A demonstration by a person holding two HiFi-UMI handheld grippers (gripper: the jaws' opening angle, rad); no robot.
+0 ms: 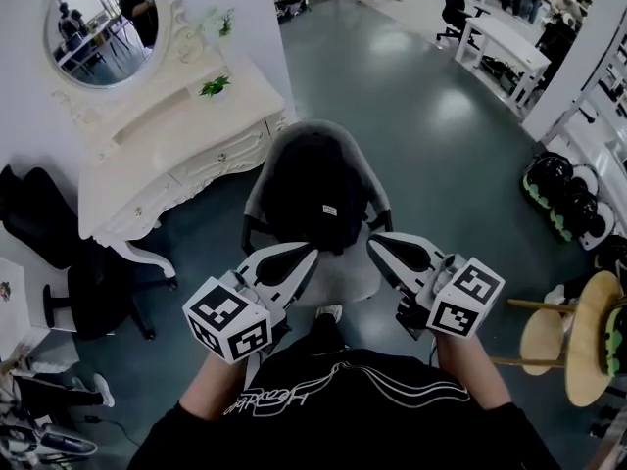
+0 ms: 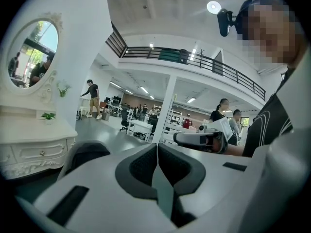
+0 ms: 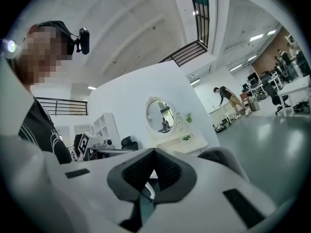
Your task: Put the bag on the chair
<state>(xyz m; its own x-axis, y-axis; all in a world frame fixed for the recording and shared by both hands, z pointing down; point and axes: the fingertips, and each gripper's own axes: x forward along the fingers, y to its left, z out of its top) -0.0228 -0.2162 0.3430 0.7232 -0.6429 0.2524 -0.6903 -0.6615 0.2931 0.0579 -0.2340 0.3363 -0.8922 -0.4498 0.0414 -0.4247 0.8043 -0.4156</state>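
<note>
A black bag (image 1: 313,199) rests on the seat of a grey chair (image 1: 345,278), leaning against its curved back. Both grippers hover side by side just in front of the chair, pointing at the bag and apart from it. My left gripper (image 1: 312,251) is shut with nothing between its jaws, and my right gripper (image 1: 372,245) is shut and empty as well. In the left gripper view the pads (image 2: 146,164) meet, with the chair (image 2: 85,152) beyond them at the left. In the right gripper view the jaws are pressed together at the tip, and the chair's edge (image 3: 224,157) shows to the right.
A white dressing table (image 1: 186,135) with an oval mirror (image 1: 103,23) stands left of the chair. A black office chair (image 1: 59,253) is at the far left. A wooden stool (image 1: 578,336) and dark helmets (image 1: 563,194) are at the right. A white desk (image 1: 505,42) stands farther back.
</note>
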